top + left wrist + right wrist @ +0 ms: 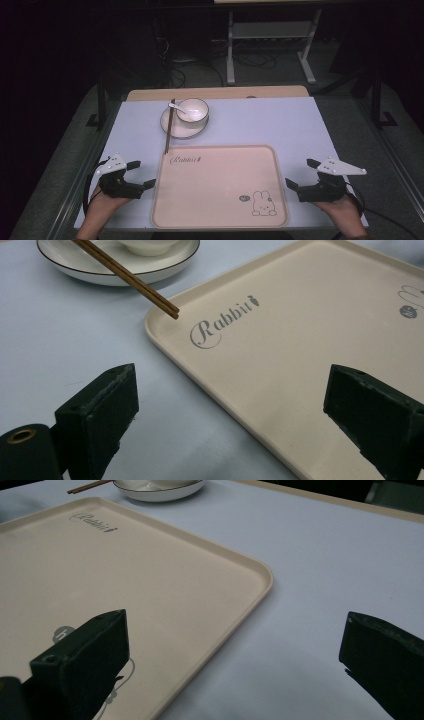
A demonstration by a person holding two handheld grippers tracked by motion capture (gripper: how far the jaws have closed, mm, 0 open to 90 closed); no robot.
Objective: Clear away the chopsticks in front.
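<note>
I see my left gripper and right gripper both spread wide, empty, flanking the beige tray at the tabletop's near edge (chopsticks lean on the far plate).

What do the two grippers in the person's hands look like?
Both the left gripper and the right gripper are black, each with two blocky jaws and a pale grey three-cornered plate on top. A dark cable trails from each. No sleeves are visible.
</note>
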